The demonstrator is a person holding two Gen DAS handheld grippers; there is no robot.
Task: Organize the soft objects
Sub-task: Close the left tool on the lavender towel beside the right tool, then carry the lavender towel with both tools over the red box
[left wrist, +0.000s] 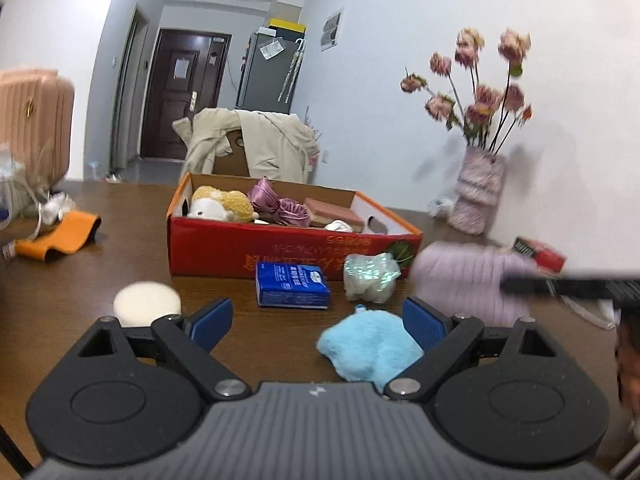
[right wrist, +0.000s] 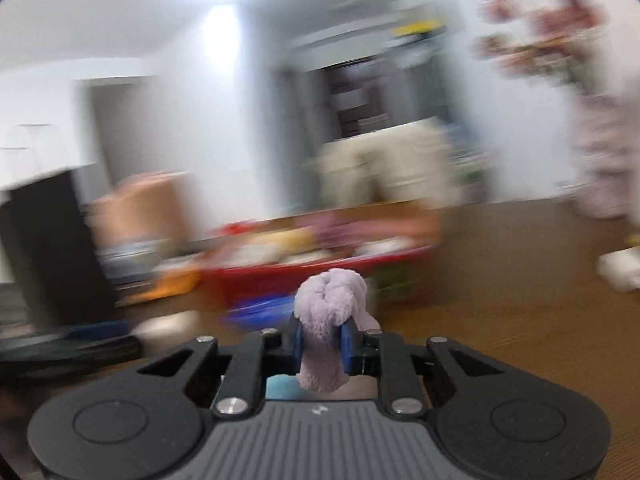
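My left gripper [left wrist: 318, 322] is open just above the brown table, with a light blue fluffy cloth [left wrist: 368, 346] lying between its pads, close to the right pad. Ahead lie a blue tissue pack [left wrist: 292, 285], a pale green fluffy item [left wrist: 370, 278] and a white round puff [left wrist: 146, 304]. Behind them stands the red cardboard box [left wrist: 280, 248] holding a plush toy, a purple satin piece and a pink sponge. My right gripper [right wrist: 322, 342] is shut on a lilac fluffy cloth [right wrist: 328, 312], lifted off the table. In the left wrist view that lilac cloth [left wrist: 468, 280] appears blurred at the right.
A vase of pink flowers [left wrist: 476, 188] stands at the back right by the wall. A small red box [left wrist: 540, 252] lies near it. An orange item [left wrist: 60, 236] rests at the left. A chair draped with a beige coat [left wrist: 248, 144] stands behind the table.
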